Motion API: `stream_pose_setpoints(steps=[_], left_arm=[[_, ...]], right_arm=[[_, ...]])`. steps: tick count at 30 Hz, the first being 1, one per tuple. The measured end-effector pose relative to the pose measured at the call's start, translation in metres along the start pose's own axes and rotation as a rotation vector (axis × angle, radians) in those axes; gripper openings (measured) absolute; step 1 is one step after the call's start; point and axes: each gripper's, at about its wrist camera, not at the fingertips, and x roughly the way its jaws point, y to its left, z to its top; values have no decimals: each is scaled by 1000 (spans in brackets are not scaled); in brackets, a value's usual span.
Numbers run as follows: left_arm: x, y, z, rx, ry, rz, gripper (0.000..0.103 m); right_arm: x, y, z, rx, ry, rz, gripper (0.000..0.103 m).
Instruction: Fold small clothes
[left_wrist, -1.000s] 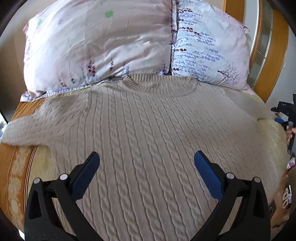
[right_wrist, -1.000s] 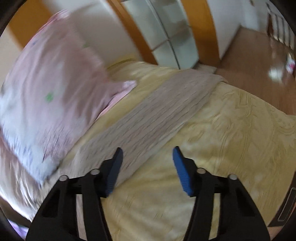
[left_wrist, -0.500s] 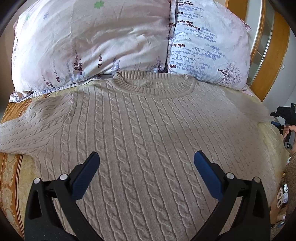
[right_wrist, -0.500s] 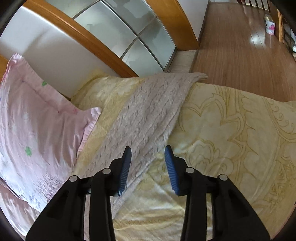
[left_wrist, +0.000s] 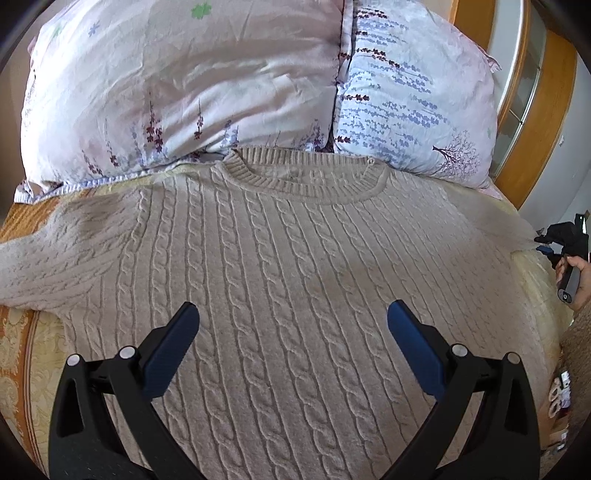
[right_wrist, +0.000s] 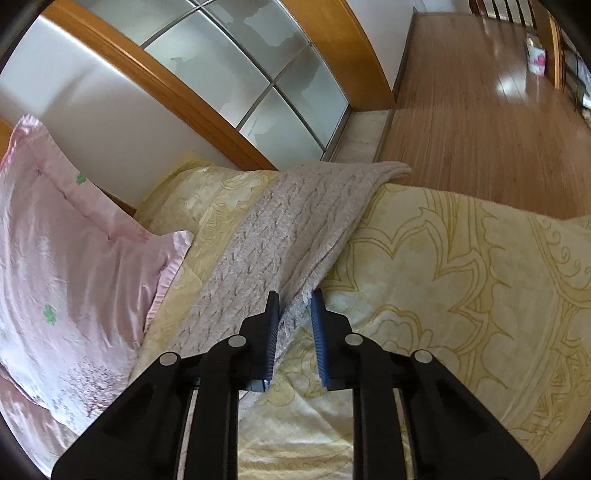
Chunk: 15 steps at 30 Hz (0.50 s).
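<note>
The right gripper (right_wrist: 293, 325), wider a moment ago, has now closed on the cable-knit sweater's (left_wrist: 288, 280) sleeve (right_wrist: 295, 236) near the bed's (right_wrist: 461, 295) right edge, while the left gripper (left_wrist: 291, 343) hangs released over the flat-lying body, so folding appears imminent.

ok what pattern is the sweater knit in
Beige cable knit on the sweater, clearest in the left wrist view.
</note>
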Motion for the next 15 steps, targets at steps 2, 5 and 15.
stream_pose_setpoints(steps=[2,5,15], left_arm=[[-2,0,1,7,-5,4,101],[-3,4,4,-2,-13,2,101],[-11,25,8,-103,-65,-80,101]], right_arm=[[2,2,0,-9,-9,-11,9],[1,8,1,-60,-28,-2,9],[-69,110,-32,-411,-174,228,8]])
